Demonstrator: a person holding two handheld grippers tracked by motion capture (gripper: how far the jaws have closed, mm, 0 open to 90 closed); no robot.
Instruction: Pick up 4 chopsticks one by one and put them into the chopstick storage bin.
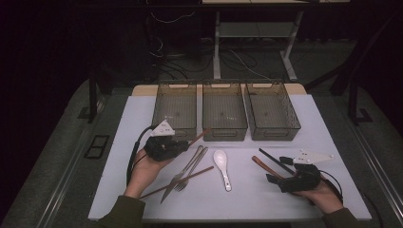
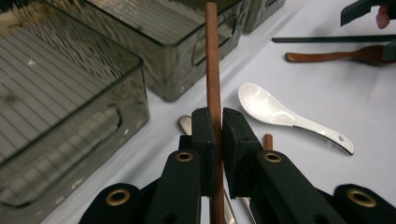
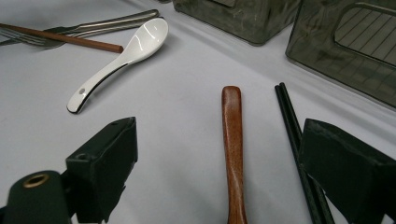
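Brown chopstick [image 2: 213, 70] in left gripper [image 2: 218, 140] jaws, long axis toward the bins [image 2: 140, 42].

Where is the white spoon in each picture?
High view: the white spoon lies mid-table, in front of the middle bin.
Left gripper view: right of centre, beyond the jaws.
Right gripper view: upper left.
Shared landmark: the brown chopstick lying beside it.

White table [image 1: 142, 114] bears three bins [image 1: 224, 115], cutlery [image 1: 183, 173], spoon [image 1: 222, 166]

wooden spoon [image 3: 233, 154] bowl cut off, black chopsticks [image 3: 299, 158] ends hidden
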